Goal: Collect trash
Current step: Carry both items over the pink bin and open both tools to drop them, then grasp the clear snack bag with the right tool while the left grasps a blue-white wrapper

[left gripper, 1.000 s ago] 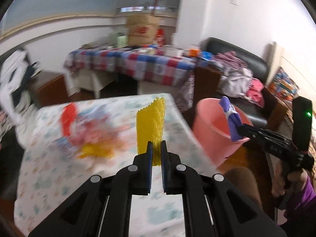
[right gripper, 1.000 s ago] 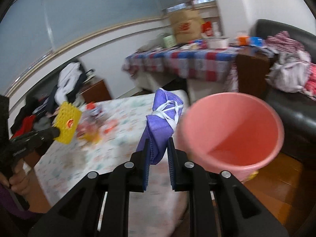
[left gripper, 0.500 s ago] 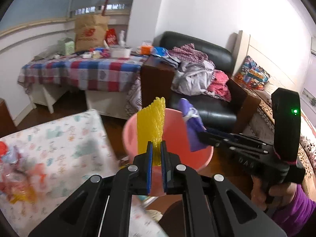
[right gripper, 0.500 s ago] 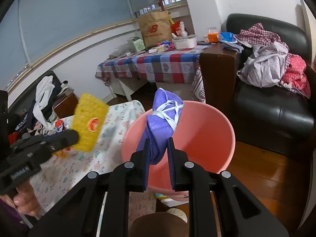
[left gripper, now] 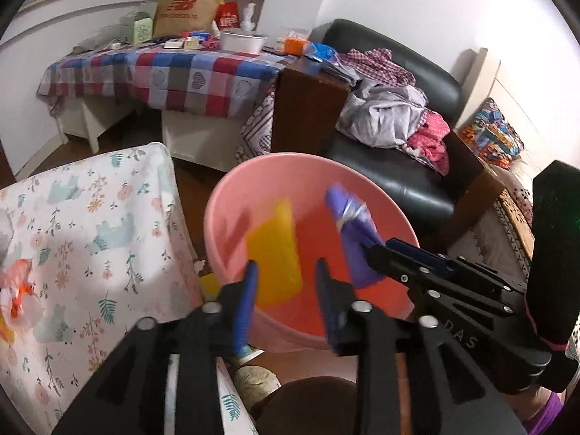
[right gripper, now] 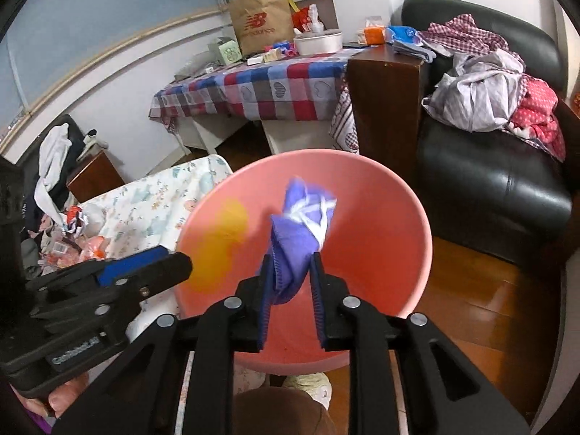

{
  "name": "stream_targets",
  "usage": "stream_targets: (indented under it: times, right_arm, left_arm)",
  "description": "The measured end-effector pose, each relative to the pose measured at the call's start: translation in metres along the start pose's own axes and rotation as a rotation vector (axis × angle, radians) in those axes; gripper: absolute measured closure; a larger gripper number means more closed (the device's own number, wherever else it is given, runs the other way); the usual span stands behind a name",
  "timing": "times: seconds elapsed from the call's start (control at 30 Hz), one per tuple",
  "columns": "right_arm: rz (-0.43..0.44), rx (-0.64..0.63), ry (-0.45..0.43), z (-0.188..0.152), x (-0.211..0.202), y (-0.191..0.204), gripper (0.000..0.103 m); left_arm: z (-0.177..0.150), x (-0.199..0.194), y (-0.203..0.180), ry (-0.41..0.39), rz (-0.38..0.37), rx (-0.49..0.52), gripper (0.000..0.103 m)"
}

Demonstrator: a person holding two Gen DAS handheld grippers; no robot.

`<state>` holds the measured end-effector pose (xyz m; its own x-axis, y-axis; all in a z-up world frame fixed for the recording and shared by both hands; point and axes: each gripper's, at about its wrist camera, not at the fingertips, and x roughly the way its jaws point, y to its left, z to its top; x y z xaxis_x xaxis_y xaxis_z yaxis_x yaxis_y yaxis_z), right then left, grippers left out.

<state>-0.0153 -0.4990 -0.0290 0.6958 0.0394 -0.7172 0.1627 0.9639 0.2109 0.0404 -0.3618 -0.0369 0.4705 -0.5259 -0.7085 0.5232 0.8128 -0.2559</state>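
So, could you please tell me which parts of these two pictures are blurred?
Left wrist view: the yellow piece and purple cloth over the pink bucket are motion-smeared. Right wrist view: the yellow piece is a soft smudge; background sharp, fisheye-bent.

A pink plastic bucket [left gripper: 232,195] stands on the wooden floor just right of the tabletop [left gripper: 90,224] with the floral cloth, its round mouth open upward. Inside its mouth a flat yellow wrapper [left gripper: 277,253] appears blurred and free of any pad, in front of the left inner wall. To its right a crumpled purple face mask [right gripper: 301,232] with white ear loops stands upright over the bucket's middle, its lower end between the blue pads of the right gripper [right gripper: 290,290]. Farther left on the tabletop lies a heap of pink, orange and red wrappers [right gripper: 76,235], too blurred to tell apart.
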Motion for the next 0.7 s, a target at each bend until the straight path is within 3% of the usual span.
stream_targets:
  times: [0.13, 0.37, 0.7]
  right_arm:
    - [-0.02, -0.004, -0.018, 0.0, -0.007, 0.001, 0.071]
    - [0.019, -0.008, -0.118, -0.007, -0.05, 0.027, 0.071]
    - [0.18, -0.062, -0.172, -0.048, -0.09, 0.104, 0.071]
  left_arm:
    - [0.001, -0.016, -0.003, -0.033, -0.009, 0.012, 0.065]
    - [-0.006, -0.07, -0.009, -0.119, 0.012, 0.047, 0.065]
    - [-0.067, -0.175, 0.041, -0.208, 0.185, 0.032, 0.057]
